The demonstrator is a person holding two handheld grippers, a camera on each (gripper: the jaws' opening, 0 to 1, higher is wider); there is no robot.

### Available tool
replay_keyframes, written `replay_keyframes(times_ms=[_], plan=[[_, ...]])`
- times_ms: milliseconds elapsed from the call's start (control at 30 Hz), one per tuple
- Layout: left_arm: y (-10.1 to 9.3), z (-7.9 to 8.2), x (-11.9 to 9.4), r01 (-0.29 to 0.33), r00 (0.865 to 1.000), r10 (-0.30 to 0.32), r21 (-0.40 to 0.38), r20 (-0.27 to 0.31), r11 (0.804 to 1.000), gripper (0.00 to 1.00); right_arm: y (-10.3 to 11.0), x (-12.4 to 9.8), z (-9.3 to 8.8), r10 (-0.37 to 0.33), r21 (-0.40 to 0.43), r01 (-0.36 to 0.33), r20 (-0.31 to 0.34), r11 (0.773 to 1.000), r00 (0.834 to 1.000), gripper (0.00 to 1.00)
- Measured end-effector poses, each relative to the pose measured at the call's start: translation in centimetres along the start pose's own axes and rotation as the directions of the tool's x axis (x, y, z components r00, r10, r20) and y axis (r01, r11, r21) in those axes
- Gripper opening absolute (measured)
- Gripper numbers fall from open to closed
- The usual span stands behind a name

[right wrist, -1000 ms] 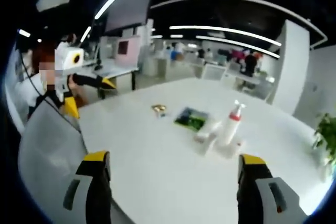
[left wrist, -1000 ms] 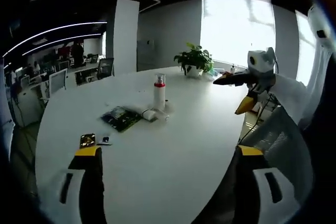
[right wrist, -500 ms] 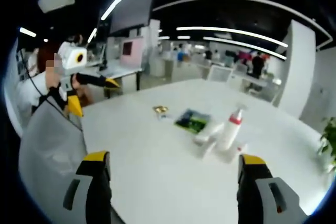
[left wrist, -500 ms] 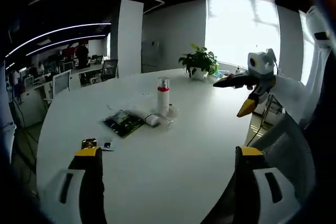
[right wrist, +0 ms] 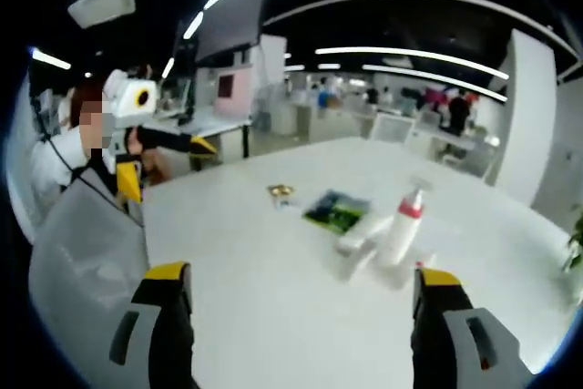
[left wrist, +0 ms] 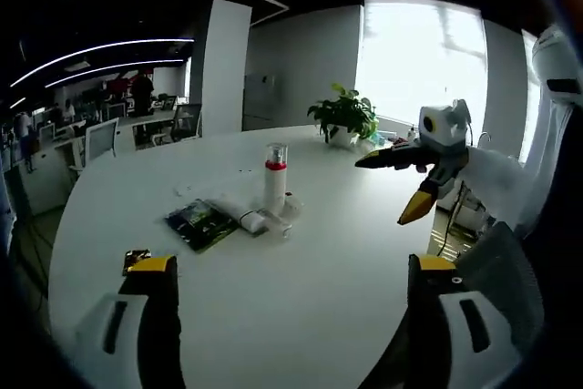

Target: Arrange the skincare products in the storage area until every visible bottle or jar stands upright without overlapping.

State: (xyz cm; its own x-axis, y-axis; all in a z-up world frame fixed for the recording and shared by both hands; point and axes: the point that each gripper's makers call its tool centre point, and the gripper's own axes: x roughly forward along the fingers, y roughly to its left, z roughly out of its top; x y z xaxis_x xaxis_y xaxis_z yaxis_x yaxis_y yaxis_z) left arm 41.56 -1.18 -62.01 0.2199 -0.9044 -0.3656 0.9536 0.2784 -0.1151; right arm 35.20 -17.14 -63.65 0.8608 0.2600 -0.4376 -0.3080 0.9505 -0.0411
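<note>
Bottle (left wrist: 274,178) upright by green packet (left wrist: 200,221); labels too blurry.

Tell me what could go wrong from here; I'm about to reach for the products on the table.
1. The tall pump bottle stands upright against the lying white tube; pulling the tube could topple it.
2. The small gold jar sits apart near the table edge and might get knocked off.
3. Both grippers, left and right, are open and far away.

bottle (left wrist: 274,178) upright on table (left wrist: 301,289) | packet (left wrist: 199,221) beside | plant (left wrist: 344,117) behind
</note>
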Motion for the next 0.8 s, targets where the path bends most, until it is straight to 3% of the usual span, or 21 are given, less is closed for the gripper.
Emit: replay_keyframes(times_ms=[533, 800], plan=[[1.1, 1.3, 2.9, 0.040, 0.999, -0.039, -0.052, 0.017, 0.998, 1.00, -0.8, 3.1, -0.9, 0.044, 0.018, -0.043, -0.026, 0.999, 0.999, 0.95], [1.9, 1.0, 4.2, 0.064, 0.998, -0.064, -0.063, -0.008, 0.996, 1.00, -0.8, 5.3, -1.5, 0.066, 0.036, -0.064, -0.042, 0.997, 0.997, 0.91]])
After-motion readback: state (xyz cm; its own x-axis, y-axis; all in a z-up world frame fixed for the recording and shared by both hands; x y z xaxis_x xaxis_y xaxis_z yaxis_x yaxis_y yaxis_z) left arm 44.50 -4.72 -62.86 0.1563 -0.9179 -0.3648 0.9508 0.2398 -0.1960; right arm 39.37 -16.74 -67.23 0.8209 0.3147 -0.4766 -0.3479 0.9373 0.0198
